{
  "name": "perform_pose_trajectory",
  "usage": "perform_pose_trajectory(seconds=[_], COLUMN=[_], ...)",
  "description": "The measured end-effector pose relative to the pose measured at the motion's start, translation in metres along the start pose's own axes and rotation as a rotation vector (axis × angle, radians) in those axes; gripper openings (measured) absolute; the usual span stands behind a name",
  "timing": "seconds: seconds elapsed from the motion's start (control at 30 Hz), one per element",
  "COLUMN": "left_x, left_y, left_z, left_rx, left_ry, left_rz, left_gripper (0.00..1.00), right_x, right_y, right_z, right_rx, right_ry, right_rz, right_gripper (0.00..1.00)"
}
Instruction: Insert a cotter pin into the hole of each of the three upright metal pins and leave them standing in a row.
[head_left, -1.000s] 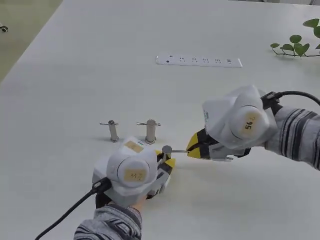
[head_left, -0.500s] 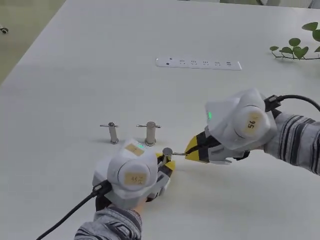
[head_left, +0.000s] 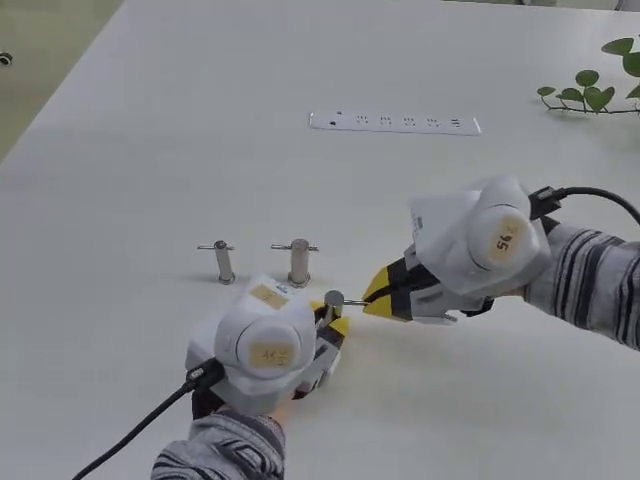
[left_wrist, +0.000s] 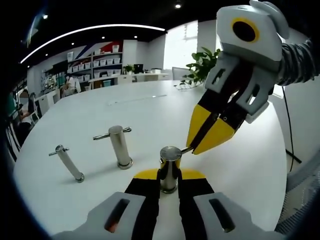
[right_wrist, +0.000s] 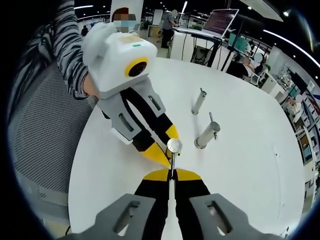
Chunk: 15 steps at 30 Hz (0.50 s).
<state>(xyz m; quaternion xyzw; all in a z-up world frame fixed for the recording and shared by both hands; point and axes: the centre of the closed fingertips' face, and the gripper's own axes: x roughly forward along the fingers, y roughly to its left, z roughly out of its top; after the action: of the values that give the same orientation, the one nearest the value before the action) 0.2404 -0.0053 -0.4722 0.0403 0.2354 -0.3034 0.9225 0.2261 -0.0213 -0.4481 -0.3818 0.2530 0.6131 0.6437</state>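
A short, silvery metal pin (left_wrist: 169, 167) with a flat round head is held upright on the white table (head_left: 150, 150), pinched at its shank between the yellow-tipped jaws of the left gripper (left_wrist: 169, 176). A thin cotter pin (head_left: 354, 302) is clamped in the pressed-together jaws of the right gripper (head_left: 373, 298), with its free end at the pin's head. Just beyond, a slimmer pin (head_left: 223, 264) and a thicker pin (head_left: 298, 264) are stood side by side, each crossed near the top by a cotter pin.

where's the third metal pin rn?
Head view, low centre: the third pin stands upright in the left gripper's jaws, just right of the nearest finished pin. The right gripper holds a cotter pin at its head.
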Motion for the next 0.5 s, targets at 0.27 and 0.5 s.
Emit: perform_pose_trajectory(seconds=[0.27, 0.5], left_x=[0.0, 0.0006], left_y=[0.0001, 0.0004], left_z=[0.0, -0.0009], left_rx=[-0.01, -0.029], left_ry=[-0.006, -0.008], left_rz=[0.015, 0.023], left_gripper=[0.1, 0.1], right_x=[0.0053, 0.0101], right_y=[-0.0028, -0.0036], right_z=[0.0068, 0.0109], right_rx=[-0.01, -0.002], right_ry=[-0.001, -0.008], right_rz=[-0.004, -0.021], right_gripper=[0.0, 0.0])
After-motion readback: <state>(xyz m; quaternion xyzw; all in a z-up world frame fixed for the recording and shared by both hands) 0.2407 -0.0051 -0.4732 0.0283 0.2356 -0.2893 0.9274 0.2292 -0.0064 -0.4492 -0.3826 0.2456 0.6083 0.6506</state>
